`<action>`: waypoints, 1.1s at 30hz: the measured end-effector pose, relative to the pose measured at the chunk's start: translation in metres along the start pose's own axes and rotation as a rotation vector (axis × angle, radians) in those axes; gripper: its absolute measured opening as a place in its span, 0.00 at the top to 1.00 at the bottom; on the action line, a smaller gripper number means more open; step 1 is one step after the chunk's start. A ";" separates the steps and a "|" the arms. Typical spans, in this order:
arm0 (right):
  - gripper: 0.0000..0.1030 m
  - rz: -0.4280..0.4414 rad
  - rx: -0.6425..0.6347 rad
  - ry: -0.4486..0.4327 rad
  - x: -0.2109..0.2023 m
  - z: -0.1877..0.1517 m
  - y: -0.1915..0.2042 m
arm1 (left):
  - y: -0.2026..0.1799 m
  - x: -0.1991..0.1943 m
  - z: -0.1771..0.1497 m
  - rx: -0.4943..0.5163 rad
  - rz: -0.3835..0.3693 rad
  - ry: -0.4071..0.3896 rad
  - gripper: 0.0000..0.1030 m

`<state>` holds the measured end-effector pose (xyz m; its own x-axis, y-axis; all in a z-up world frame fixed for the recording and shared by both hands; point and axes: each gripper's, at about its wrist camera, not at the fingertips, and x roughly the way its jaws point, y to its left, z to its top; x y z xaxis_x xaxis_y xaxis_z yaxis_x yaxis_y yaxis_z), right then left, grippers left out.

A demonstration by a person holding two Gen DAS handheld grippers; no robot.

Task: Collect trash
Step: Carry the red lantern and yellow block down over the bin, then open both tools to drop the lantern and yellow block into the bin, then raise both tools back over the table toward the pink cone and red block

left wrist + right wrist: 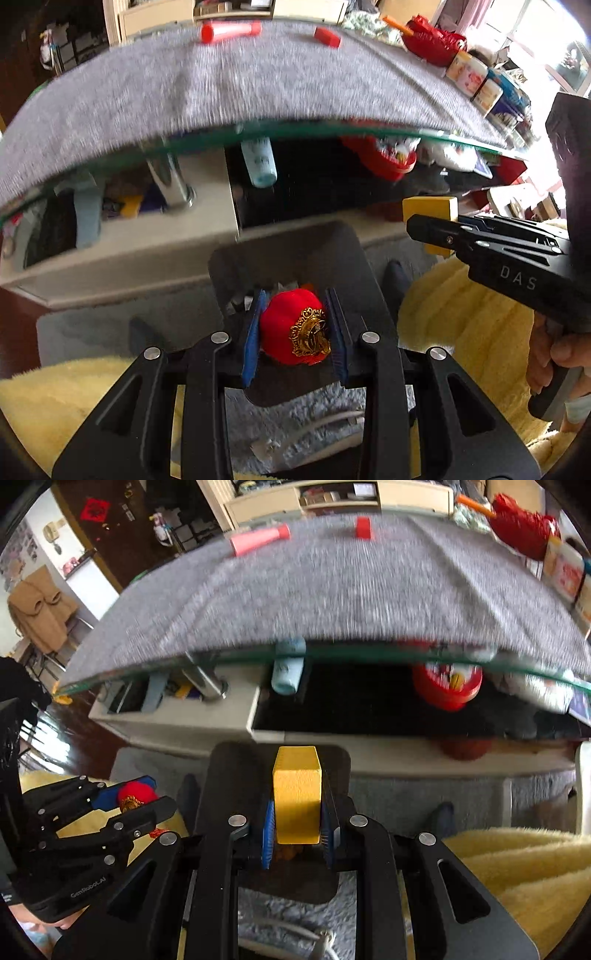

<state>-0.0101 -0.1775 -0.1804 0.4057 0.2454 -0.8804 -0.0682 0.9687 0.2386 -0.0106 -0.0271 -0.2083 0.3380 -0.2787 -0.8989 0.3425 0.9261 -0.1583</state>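
The left gripper point(295, 332) pinches a red ornament point(291, 326) with a gold emblem between its blue pads, directly above a dark bin point(295, 243) on the near floor. To its right, the right gripper point(297, 829) clamps an upright yellow block point(297, 794) over the same bin. Beyond, a grey-covered table point(221, 88) carries a red tube point(229, 31) and a small red piece point(327, 37) at its far edge.

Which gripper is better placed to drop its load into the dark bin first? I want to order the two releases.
Left, probably. The left gripper holds the red ornament directly over the dark bin. In the left wrist view, the right gripper, clamped on the yellow block, sits beside the bin's rim.
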 end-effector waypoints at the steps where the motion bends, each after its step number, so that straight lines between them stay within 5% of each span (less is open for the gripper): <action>1: 0.79 -0.003 0.005 0.014 0.006 -0.004 -0.001 | 0.001 0.005 -0.003 -0.007 -0.004 0.013 0.71; 8: 0.79 -0.018 0.023 0.100 0.034 -0.020 -0.002 | 0.005 0.038 -0.017 -0.041 -0.037 0.114 0.71; 18: 0.77 0.003 0.035 0.115 0.044 -0.014 -0.001 | 0.012 0.048 -0.019 -0.068 -0.036 0.143 0.70; 22: 0.76 -0.007 0.051 0.108 0.042 -0.012 -0.006 | 0.016 0.049 -0.018 -0.084 -0.032 0.145 0.53; 23: 0.74 -0.011 0.056 0.106 0.042 -0.012 -0.008 | 0.017 0.048 -0.017 -0.085 -0.027 0.142 0.49; 28: 0.31 -0.047 0.085 0.073 0.035 -0.010 -0.019 | 0.020 0.042 -0.013 -0.078 0.027 0.118 0.23; 33: 0.12 -0.082 0.102 0.040 0.025 -0.004 -0.032 | 0.019 0.034 -0.007 -0.056 0.056 0.105 0.14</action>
<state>-0.0013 -0.2020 -0.2116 0.3693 0.1686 -0.9139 0.0581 0.9773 0.2038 0.0010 -0.0176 -0.2452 0.2605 -0.2007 -0.9444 0.2751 0.9530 -0.1267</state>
